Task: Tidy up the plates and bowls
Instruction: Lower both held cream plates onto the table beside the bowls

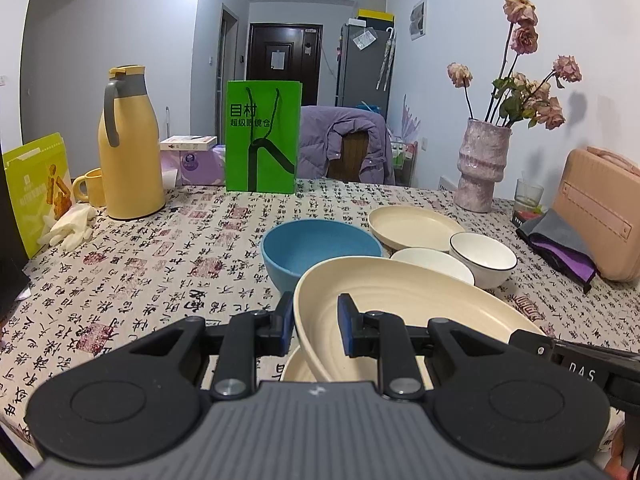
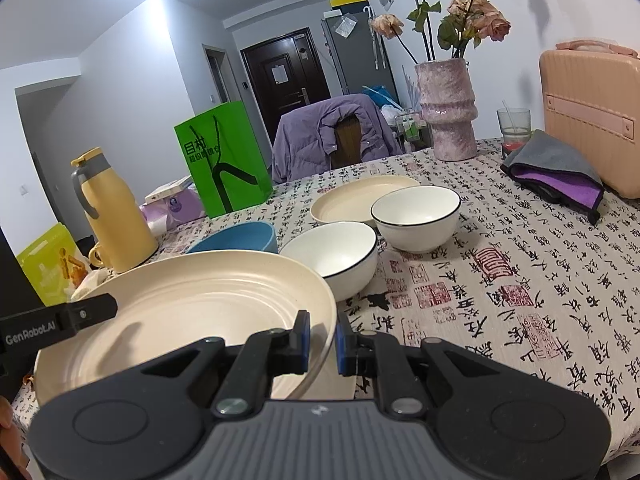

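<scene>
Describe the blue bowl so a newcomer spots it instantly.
Start at the tall green paper bag standing on the table's far side. Come toward the camera across the calligraphy tablecloth to the blue bowl. It is the only blue dish; the others are cream or white.

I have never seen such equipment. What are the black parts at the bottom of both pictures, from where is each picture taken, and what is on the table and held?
The black parts are two hand-held grippers, tongs with two blue-padded fingers; a person carries one in each hand. Each has a camera looking forward along its fingers, so one picture comes from the left gripper and the other from the right gripper. Both are closed on opposite rims of the same cream plate, held tilted above another cream plate. On the patterned tablecloth lie a blue bowl, two white bowls with dark rims and a third cream plate. Behind stand a yellow jug, a green bag and a vase of dried roses.
</scene>
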The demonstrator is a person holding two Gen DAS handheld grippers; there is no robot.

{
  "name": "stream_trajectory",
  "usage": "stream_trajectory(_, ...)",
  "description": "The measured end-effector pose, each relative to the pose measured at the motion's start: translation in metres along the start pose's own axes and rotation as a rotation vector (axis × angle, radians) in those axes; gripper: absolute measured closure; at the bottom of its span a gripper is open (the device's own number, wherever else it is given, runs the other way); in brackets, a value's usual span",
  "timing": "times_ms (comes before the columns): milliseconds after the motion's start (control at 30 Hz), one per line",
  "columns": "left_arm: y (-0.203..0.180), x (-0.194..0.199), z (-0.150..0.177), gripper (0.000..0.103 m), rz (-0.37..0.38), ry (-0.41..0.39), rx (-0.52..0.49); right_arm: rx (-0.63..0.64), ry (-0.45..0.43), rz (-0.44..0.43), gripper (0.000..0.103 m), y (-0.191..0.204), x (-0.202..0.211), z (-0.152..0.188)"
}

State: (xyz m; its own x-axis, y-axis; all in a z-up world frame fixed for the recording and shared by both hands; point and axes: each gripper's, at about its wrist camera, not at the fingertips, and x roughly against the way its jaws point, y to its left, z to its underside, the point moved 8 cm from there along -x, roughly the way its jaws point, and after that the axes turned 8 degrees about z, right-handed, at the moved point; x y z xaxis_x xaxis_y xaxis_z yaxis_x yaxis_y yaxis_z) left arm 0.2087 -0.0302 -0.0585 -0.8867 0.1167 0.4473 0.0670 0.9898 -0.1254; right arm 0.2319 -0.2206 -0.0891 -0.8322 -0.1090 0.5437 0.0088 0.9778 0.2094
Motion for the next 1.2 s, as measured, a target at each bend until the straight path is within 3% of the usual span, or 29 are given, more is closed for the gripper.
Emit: stream_trajectory(1200, 0.014, -0.046, 0.051, 0.081, -0.016, 0.118, 0.005, 0.083, 0.013, 0.058, 0.090, 0.002, -0.035, 0.031)
